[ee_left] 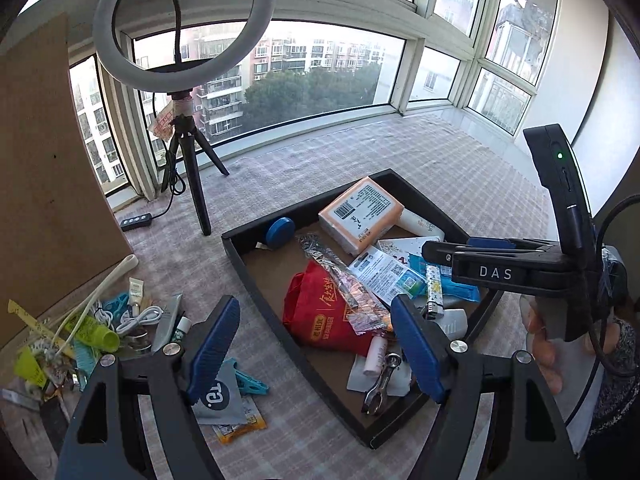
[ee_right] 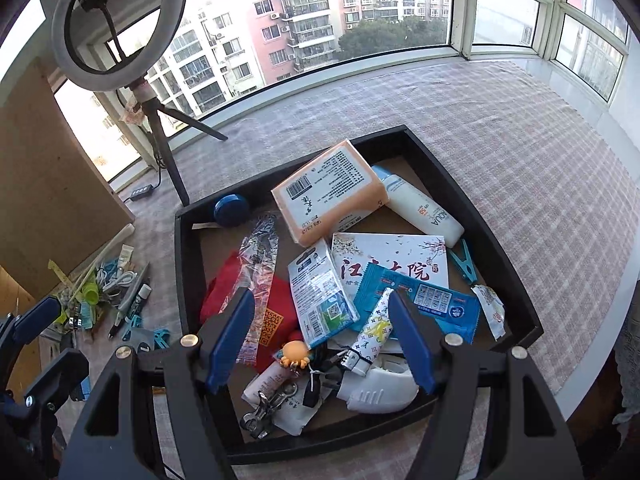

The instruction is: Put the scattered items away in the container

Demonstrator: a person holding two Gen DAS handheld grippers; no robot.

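Item one, as I see it from both wrist cameras: a black tray (ee_right: 496,240), shallow, square, brown floor, sitting on the checked cloth of the worktop (ee_right: 520,128) near the window.

Tray contents, far end to near end:
- orange pack (ee_right: 332,196), barcode up, leaning on the rest
- white bottle (ee_right: 424,212) beside it, lying flat
- blue round tin (ee_right: 231,210) in the far left corner
- white card (ee_right: 400,256) with red characters, partly covered
- blue sachet (ee_right: 432,300) over the card
- blue-and-white leaflet (ee_right: 320,296) with QR codes
- patterned lighter (ee_right: 374,332), tilted
- red bag (ee_right: 276,316) with a long clear wrapper (ee_right: 260,280) across it
- teal peg (ee_right: 464,260) against the right wall
- orange toy figure (ee_right: 295,350), metal clips (ee_right: 268,404), a small pink tube (ee_right: 272,380) and a white plastic piece (ee_right: 376,390) at the near end

Item two, still outside the tray: a heap (ee_left: 92,328) on the worktop to the left, with yellow-green tubes, a white cable (ee_left: 140,316), pens and blue pegs. Nearer lies a grey sachet (ee_left: 220,398) on an orange packet (ee_left: 240,432).

My left hand-held gripper (ee_left: 316,344) hangs between heap and tray, jaws wide apart, nothing in them. My right hand-held gripper (ee_right: 324,336) hangs over the tray's near end, jaws equally parted and empty.

Also present: a ring light (ee_left: 184,28) on a tripod, and a brown board (ee_left: 48,168) at the left.
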